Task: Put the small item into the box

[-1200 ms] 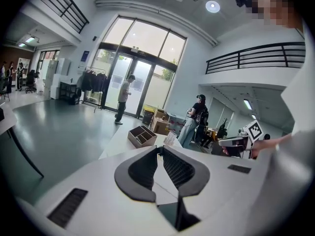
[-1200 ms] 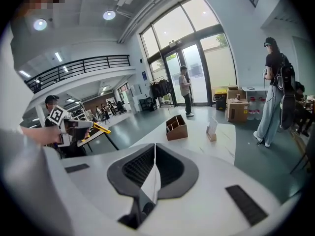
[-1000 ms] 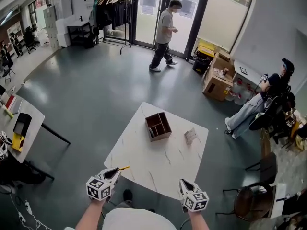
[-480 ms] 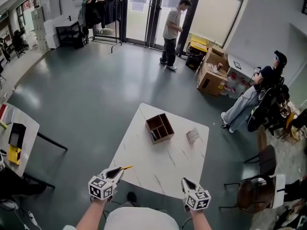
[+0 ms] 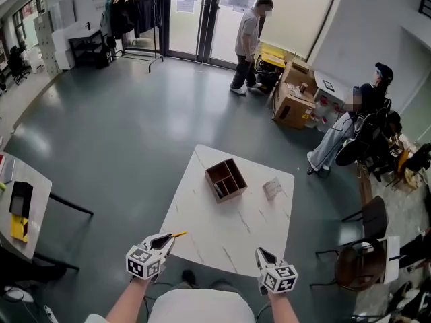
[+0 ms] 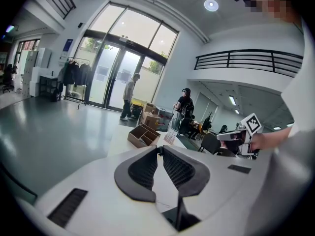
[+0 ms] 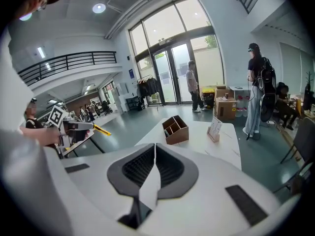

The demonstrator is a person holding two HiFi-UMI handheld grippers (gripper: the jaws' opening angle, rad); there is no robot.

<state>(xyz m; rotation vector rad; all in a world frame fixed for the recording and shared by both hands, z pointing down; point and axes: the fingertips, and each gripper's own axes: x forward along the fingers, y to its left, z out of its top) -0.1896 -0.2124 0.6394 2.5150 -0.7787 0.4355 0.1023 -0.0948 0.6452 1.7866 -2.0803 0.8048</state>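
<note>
Head view: My left gripper [image 5: 163,239] and right gripper [image 5: 260,254] are held at the near edge of the white worktop [image 5: 222,237], well apart from each other and above its edge. The brown box [image 5: 225,180], divided into compartments, stands open towards the far side of the worktop. The small item [image 5: 272,188], a pale upright card-like piece, stands on the worktop to the right of the box, near it but not touching and outside it. One person [image 5: 250,42] stands by the glass doors [image 5: 202,19]; a seated person [image 5: 357,116] is at far right.

Left gripper view: My left jaws [image 6: 158,149] are clenched, pads meeting at the tips, with nothing between them. The box [image 6: 143,134] and the small item [image 6: 170,136] show beyond them. My right gripper [image 6: 243,137] shows at the right.

Right gripper view: My right jaws [image 7: 155,145] are clenched and empty. Box [image 7: 176,129] and small item [image 7: 214,130] stand apart on the worktop ahead.
</note>
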